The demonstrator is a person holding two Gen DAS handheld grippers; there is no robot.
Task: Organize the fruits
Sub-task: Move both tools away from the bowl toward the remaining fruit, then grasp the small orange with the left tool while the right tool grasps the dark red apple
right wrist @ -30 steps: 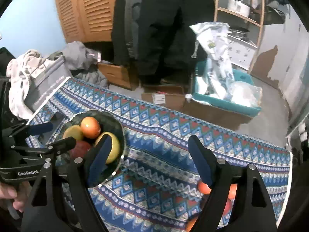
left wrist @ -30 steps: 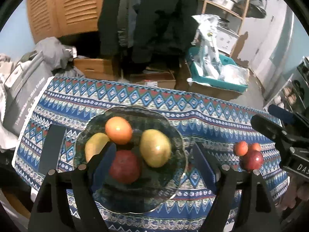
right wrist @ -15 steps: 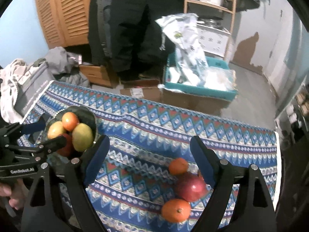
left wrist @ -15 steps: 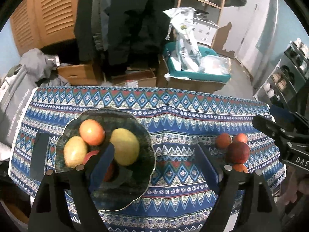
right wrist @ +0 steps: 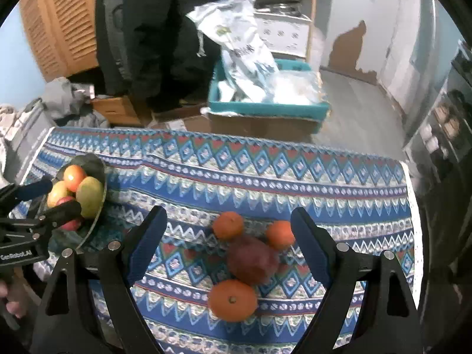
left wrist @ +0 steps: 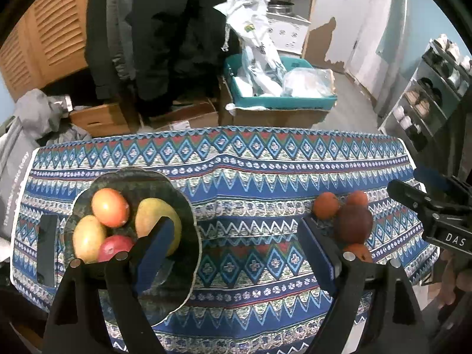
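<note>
- Left gripper (left wrist: 233, 253): jaws spread, empty; its left finger hides part of the bowl (left wrist: 177, 289).
- Right gripper (right wrist: 227, 244): jaws parted, empty; red fruit (right wrist: 252, 260) blurred between them.
- Earlier, that cluster sat cut off low beside the right finger.

Red apple (left wrist: 113, 247) half hidden behind left tool finger (left wrist: 155, 246); lowest orange (left wrist: 358, 250) partly hidden.

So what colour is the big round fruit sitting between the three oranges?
Dark red big round fruit, clearest from the right wrist.
</note>
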